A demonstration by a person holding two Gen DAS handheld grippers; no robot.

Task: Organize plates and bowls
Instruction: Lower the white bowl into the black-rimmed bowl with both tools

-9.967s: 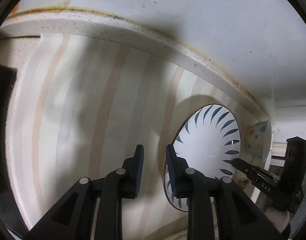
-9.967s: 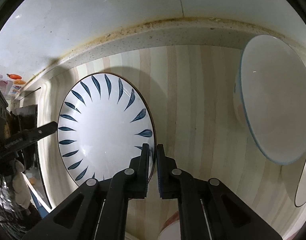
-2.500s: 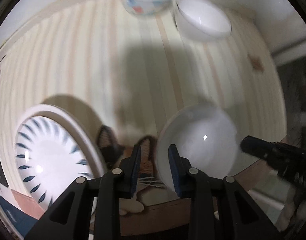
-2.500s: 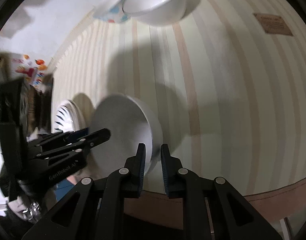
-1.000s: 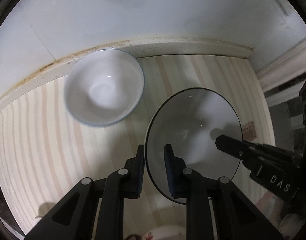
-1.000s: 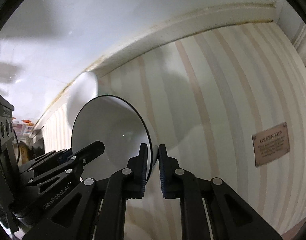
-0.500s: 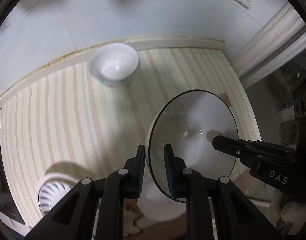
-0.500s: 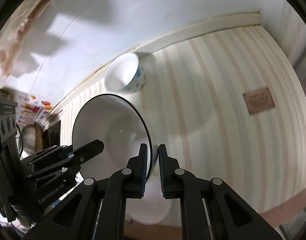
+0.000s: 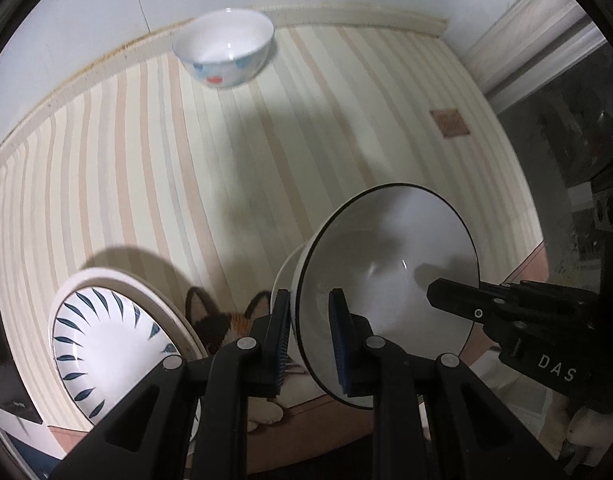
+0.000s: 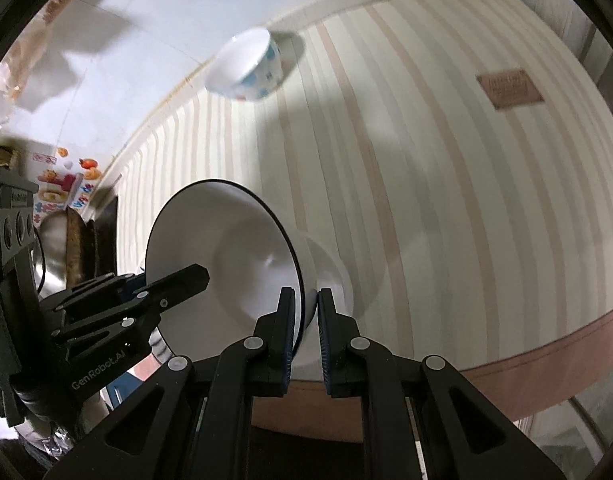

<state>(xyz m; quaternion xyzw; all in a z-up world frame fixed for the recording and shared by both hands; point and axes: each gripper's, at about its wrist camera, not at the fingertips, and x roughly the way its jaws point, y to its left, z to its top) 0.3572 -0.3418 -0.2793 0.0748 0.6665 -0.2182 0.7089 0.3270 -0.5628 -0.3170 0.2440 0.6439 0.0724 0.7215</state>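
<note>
Two grippers: left gripper (image 9: 308, 330) and right gripper (image 10: 306, 316) each pinched opposite rims of one black-rimmed white bowl (image 9: 390, 276), jaws nearly closed.
Bowl's place: lifted, tilted, above the striped mat's (image 9: 186, 168) near edge, probably shared for steadiness.
Others: patterned bowl (image 9: 224, 50) by the wall; leaf-pattern plate (image 9: 102, 344) near left, apparently the stacking spot.

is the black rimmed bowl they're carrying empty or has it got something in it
Empty: the black-rimmed bowl shows only bare white inside in both wrist views.

Dim, soft shadows, fisheye-warped edges
</note>
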